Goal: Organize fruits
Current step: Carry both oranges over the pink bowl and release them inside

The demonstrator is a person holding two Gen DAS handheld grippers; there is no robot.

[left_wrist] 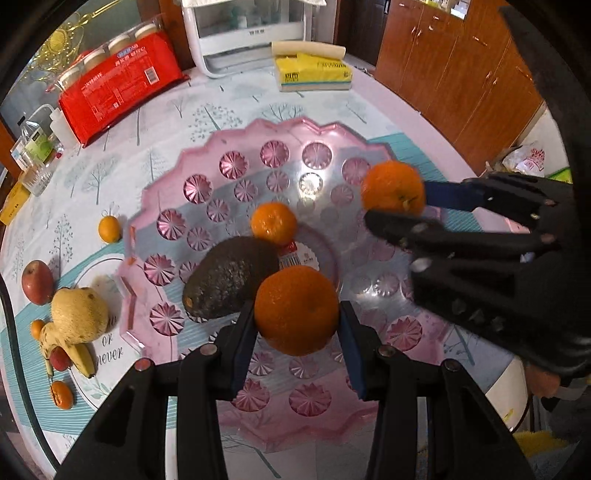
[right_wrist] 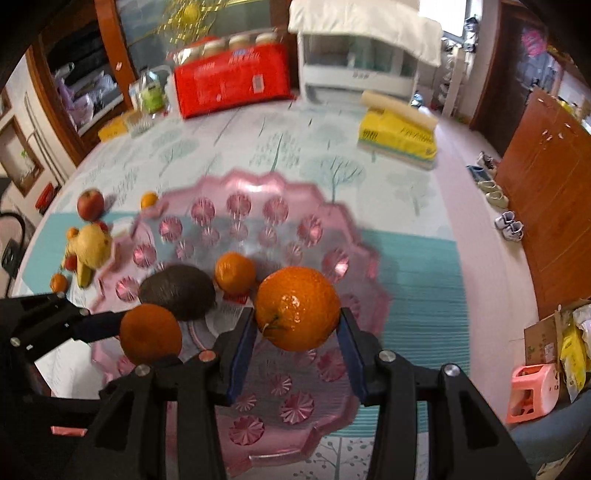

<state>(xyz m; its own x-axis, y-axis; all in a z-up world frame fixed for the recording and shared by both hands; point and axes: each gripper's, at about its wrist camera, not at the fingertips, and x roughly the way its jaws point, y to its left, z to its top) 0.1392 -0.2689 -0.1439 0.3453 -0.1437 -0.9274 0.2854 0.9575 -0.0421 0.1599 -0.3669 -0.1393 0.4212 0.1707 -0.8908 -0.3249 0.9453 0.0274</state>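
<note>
At the far edge of the tabletop (left_wrist: 236,99) lay a red shrink-wrapped pack of jars (left_wrist: 118,85), a white appliance (left_wrist: 245,33) and a yellow tissue pack (left_wrist: 312,72) with a cream roll (left_wrist: 308,50) behind it. Wooden cabinets (left_wrist: 454,74) stood beyond; a pink stool (right_wrist: 535,391) sat on the floor.

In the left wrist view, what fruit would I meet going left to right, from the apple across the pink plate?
Apple → pear → avocado → orange in the left gripper → orange in the right gripper.
</note>
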